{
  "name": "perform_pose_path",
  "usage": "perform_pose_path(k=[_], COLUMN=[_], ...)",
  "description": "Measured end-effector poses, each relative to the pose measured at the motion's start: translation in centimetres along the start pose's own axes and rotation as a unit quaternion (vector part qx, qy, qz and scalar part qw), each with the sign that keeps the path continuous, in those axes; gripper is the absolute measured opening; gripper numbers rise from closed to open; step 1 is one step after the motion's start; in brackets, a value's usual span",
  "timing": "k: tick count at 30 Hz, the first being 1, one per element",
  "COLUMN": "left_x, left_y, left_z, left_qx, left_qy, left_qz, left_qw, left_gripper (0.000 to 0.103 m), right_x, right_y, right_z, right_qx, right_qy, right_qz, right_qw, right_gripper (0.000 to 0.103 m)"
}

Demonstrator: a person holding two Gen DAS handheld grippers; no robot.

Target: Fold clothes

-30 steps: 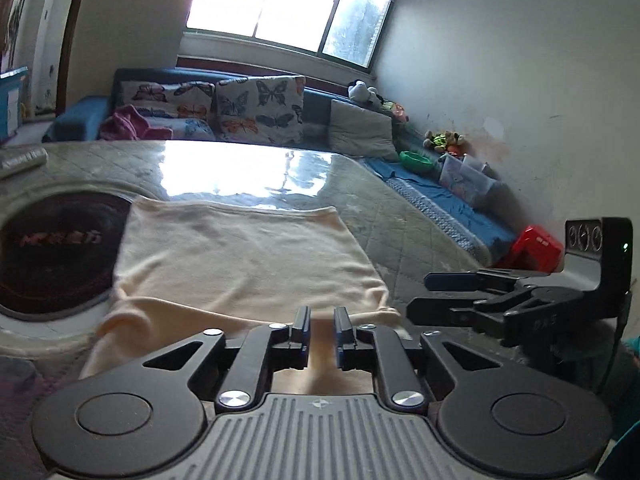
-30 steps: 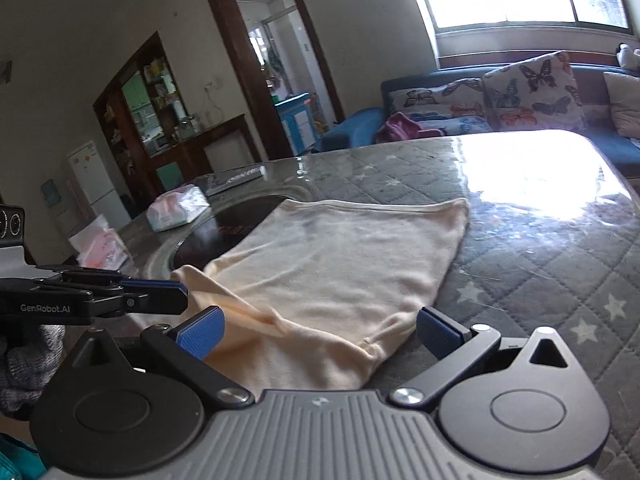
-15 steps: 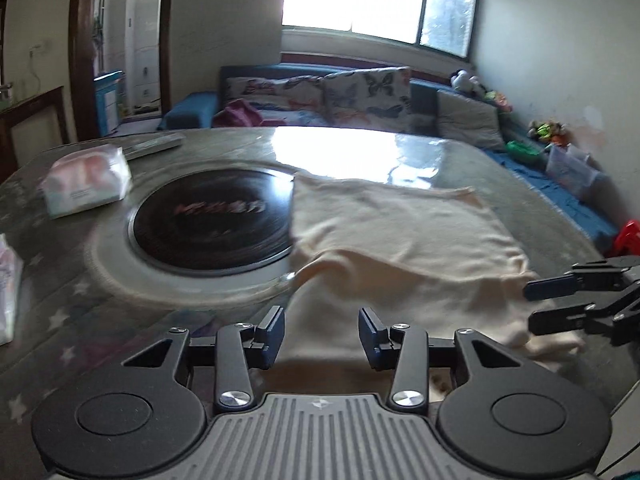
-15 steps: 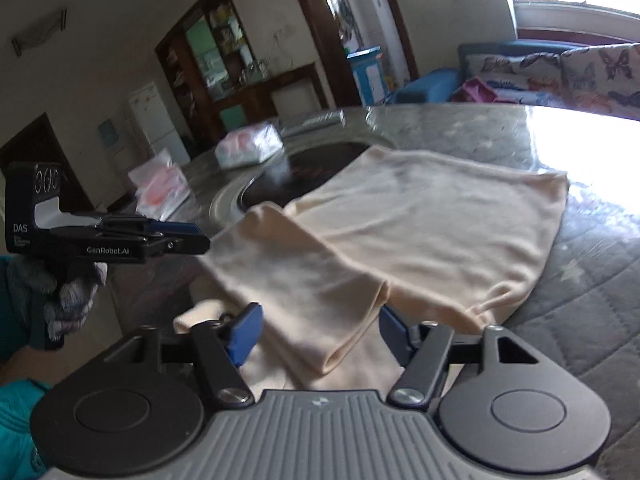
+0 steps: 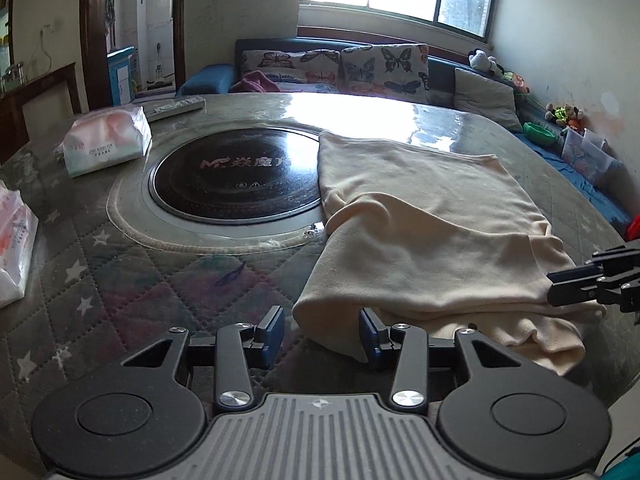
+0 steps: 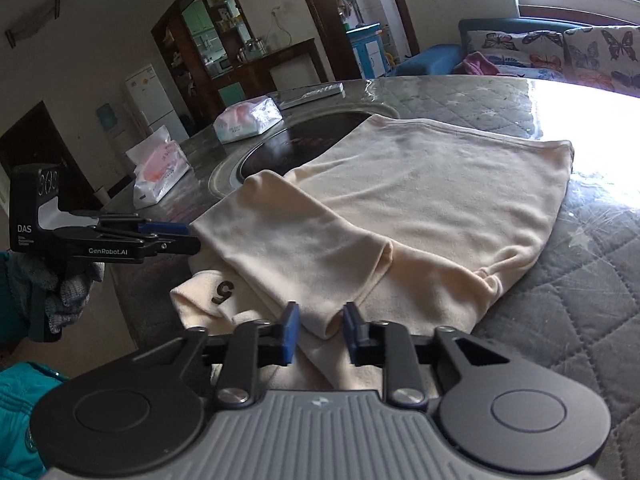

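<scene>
A cream garment [image 5: 420, 240] lies spread on the quilted table [image 5: 120, 280], one sleeve folded across its body [image 6: 304, 248]. A dark "5" mark [image 6: 223, 292] shows near its front edge. My left gripper [image 5: 322, 334] is open at the garment's near-left corner, and the cloth lies just ahead of its right finger. It appears from the side in the right wrist view [image 6: 188, 240]. My right gripper [image 6: 321, 332] has its jaws drawn in narrow on the folded sleeve's tip. It shows at the garment's right edge in the left wrist view [image 5: 560, 284].
A round black hob [image 5: 240, 176] is set into the table left of the garment. Two tissue packs [image 5: 106, 140] [image 5: 12, 248] and a remote [image 5: 174, 106] lie at the left and back. A gloved hand [image 6: 60, 292] holds the left gripper. A sofa [image 5: 360, 68] stands behind.
My left gripper let go of the cloth, opened and swung left to the garment's corner. My right gripper's jaws closed from wide open down onto the folded sleeve.
</scene>
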State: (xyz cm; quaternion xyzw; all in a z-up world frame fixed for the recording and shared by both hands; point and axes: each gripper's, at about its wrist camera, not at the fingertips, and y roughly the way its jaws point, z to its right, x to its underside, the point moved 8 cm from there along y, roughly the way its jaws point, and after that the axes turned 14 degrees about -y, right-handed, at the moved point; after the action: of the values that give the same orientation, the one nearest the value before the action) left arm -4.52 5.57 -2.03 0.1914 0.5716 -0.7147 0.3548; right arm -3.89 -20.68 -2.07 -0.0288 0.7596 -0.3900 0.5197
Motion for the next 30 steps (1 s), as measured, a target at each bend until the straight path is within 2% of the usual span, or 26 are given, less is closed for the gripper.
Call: perform_pose_path(k=[6, 8, 10, 12, 19, 21, 22, 25, 26, 27, 30], left_x=[0.0, 0.0, 0.0, -0.1, 0.0, 0.1, 0.1, 0.1, 0.2, 0.2, 0.2], left_y=[0.3, 0.3, 0.3, 0.1, 0.0, 0.1, 0.1, 0.2, 0.2, 0.2, 0.3], left_z=[0.3, 0.4, 0.4, 0.4, 0.5, 0.5, 0.5, 0.6, 0.6, 0.7, 0.9], left_qx=[0.004, 0.003, 0.002, 0.0, 0.005, 0.007, 0.008, 0.01, 0.01, 0.01, 0.006], left_qy=[0.003, 0.007, 0.011, 0.016, 0.01, 0.008, 0.006, 0.001, 0.001, 0.004, 0.015], left_qz=[0.003, 0.006, 0.01, 0.014, 0.01, 0.009, 0.008, 0.007, 0.007, 0.008, 0.014], left_qw=[1.0, 1.0, 0.9999, 0.9998, 0.9999, 0.9999, 0.9999, 0.9999, 0.9999, 0.9999, 0.9998], left_gripper=[0.041, 0.032, 0.018, 0.013, 0.017, 0.018, 0.021, 0.026, 0.026, 0.026, 0.023], right_x=[-0.3, -0.5, -0.8, -0.9, -0.5, -0.3, -0.3, 0.0, 0.1, 0.1, -0.4], right_y=[-0.7, -1.1, -1.5, -1.8, -1.0, -0.7, -0.6, -0.2, 0.0, 0.1, -0.4], right_z=[0.3, 0.3, 0.3, 0.3, 0.1, 0.0, -0.1, -0.2, -0.3, -0.3, -0.5], right_qx=[0.006, 0.009, 0.01, 0.011, 0.008, 0.007, 0.007, 0.005, 0.005, 0.005, 0.008], right_qy=[0.006, 0.003, 0.003, 0.003, 0.005, 0.006, 0.006, 0.008, 0.008, 0.008, 0.001], right_qz=[0.013, 0.021, 0.025, 0.028, 0.02, 0.017, 0.015, 0.011, 0.009, 0.008, 0.019], right_qw=[1.0, 1.0, 1.0, 1.0, 1.0, 1.0, 1.0, 1.0, 1.0, 1.0, 1.0], right_gripper=[0.005, 0.004, 0.004, 0.003, 0.01, 0.022, 0.022, 0.022, 0.018, 0.008, 0.003])
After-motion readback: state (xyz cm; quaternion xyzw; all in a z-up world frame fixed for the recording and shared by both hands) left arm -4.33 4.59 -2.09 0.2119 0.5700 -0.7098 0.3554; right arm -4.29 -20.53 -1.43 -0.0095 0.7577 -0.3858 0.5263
